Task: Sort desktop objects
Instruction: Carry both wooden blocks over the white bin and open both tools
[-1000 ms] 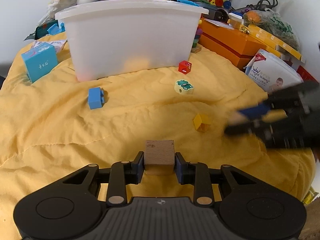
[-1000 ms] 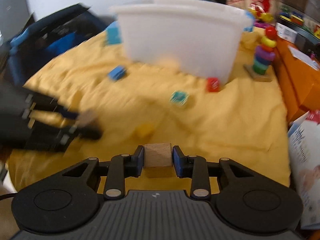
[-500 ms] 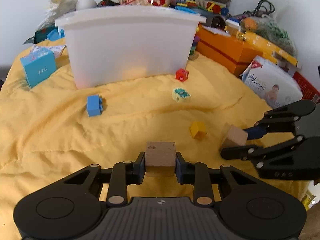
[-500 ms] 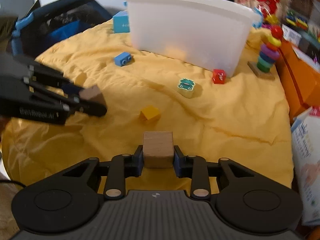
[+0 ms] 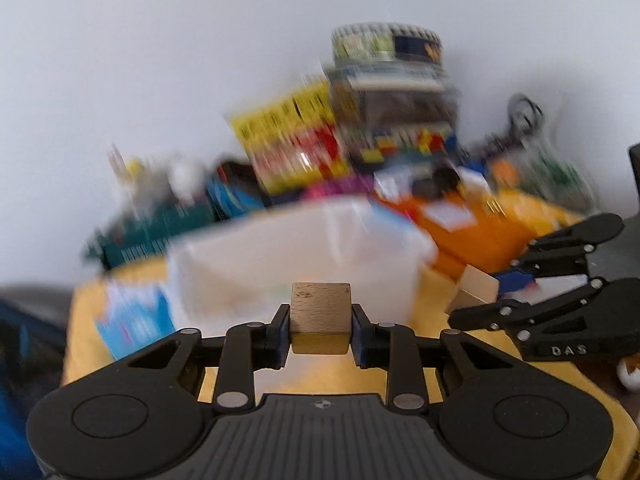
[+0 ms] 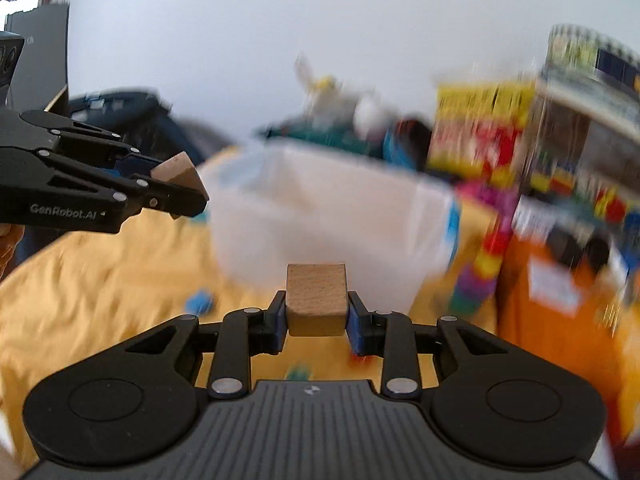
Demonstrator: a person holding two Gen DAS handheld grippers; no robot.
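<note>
Two wooden cubes are in my tools right now, one in each. My left gripper squeezes a wooden cube tight between its blue pads. My right gripper squeezes the other wooden cube the same way.

A moment ago both tools were low over the yellow cloth. Now they are lifted up and looking at the white plastic bin, which is at 12 o'clock from my left cube. Everything far away is blurry, so I think I am moving fast. I think that means both cubes are going to the bin, and dropping them in comes next.

From my left tool, the right gripper shows at 3 o'clock, with its cube tipped on a corner. From my right tool, the left gripper shows at 10 o'clock.

A cube has no long side. In its own camera each cube sits flat and square, with one face toward me.

A small blue brick is on the cloth below, so sorting is not done.
</note>
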